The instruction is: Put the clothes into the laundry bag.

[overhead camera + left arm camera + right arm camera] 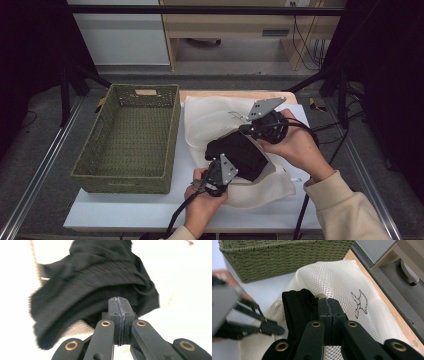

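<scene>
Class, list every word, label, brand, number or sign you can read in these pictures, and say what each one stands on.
No readable text anywhere.
Cream mesh bag: a small brown outline mark, a drawing and not letters.
Green woven basket: a pale tag at its far rim, too small to read.
Black garment: no label visible.

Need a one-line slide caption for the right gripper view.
Right gripper, jaws shut at the rim of a cream mesh laundry bag, beside a black garment; green woven basket behind.
</scene>
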Tool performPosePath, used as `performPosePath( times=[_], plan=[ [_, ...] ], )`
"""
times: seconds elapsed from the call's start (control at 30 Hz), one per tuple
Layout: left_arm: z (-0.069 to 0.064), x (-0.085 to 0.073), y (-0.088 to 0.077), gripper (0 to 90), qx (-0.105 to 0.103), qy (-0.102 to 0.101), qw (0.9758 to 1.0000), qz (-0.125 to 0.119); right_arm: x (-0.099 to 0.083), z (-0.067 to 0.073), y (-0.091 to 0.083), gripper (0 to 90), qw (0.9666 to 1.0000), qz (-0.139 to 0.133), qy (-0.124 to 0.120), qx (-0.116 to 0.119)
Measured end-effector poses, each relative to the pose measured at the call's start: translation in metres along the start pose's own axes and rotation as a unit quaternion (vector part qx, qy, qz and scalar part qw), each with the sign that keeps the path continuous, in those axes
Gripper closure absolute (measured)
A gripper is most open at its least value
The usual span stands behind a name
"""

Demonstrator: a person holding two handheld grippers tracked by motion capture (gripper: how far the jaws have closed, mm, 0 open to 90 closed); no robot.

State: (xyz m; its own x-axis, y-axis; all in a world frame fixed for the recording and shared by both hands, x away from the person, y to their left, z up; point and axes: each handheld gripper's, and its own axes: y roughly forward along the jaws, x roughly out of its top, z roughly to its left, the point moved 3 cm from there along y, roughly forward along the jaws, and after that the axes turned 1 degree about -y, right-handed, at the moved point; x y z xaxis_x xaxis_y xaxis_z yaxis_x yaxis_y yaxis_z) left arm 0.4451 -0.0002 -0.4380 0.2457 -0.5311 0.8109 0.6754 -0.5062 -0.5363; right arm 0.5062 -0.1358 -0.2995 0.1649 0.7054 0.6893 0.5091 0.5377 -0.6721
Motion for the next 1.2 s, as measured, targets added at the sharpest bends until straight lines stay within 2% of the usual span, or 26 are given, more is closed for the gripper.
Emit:
performPosePath(
  times=[0.03, 0.17, 0.2, 0.23, 0.37, 0.63, 0.87, 1.0, 1.07, 1.13, 1.2],
  plan=[
    [0.008, 0.003, -0.008, 90.0, 0.011, -0.005, 0.9999, -0.006, 0.000, 0.000, 0.000, 90.0, 1.0000, -0.001, 0.000, 0.000],
    [0.025, 0.010, -0.016, 90.0, 0.038, -0.014, 0.9991, -0.009, 0.001, 0.002, 0.001, 90.0, 1.0000, -0.006, 0.003, 0.001],
    [0.025, 0.010, -0.016, 90.0, 0.038, -0.014, 0.9991, -0.009, 0.001, 0.003, 0.001, 90.0, 1.0000, -0.006, 0.003, 0.001],
    [0.032, 0.010, -0.017, 90.0, 0.046, -0.021, 0.9987, -0.007, 0.001, 0.003, 0.001, 90.0, 1.0000, -0.006, -0.001, 0.001],
    [0.044, 0.005, -0.015, 90.0, 0.061, -0.043, 0.9972, -0.002, 0.001, 0.004, 0.000, 90.0, 0.9999, -0.012, 0.006, 0.000],
    [0.061, -0.001, -0.010, 89.9, 0.094, -0.066, 0.9933, 0.004, -0.003, -0.002, -0.008, 90.0, 0.9999, -0.012, 0.011, -0.005],
    [0.068, -0.010, -0.003, 89.9, 0.106, -0.080, 0.9910, 0.014, -0.004, -0.003, -0.010, 90.0, 0.9999, -0.011, 0.010, -0.003],
    [0.071, -0.017, 0.001, 90.0, 0.122, -0.089, 0.9882, 0.022, -0.004, -0.003, -0.009, 90.0, 0.9999, -0.010, 0.009, -0.002],
    [0.069, -0.020, 0.005, 90.0, 0.116, -0.090, 0.9886, 0.031, -0.004, -0.002, -0.009, 90.0, 0.9999, -0.010, 0.010, -0.002],
    [0.068, -0.022, 0.006, 90.0, 0.112, -0.094, 0.9887, 0.031, -0.003, -0.002, -0.009, 90.0, 0.9999, -0.010, 0.009, -0.002],
    [0.067, -0.025, 0.009, 90.0, 0.104, -0.091, 0.9898, 0.031, -0.003, -0.002, -0.009, 90.0, 0.9999, -0.009, 0.009, -0.001]
  ],
)
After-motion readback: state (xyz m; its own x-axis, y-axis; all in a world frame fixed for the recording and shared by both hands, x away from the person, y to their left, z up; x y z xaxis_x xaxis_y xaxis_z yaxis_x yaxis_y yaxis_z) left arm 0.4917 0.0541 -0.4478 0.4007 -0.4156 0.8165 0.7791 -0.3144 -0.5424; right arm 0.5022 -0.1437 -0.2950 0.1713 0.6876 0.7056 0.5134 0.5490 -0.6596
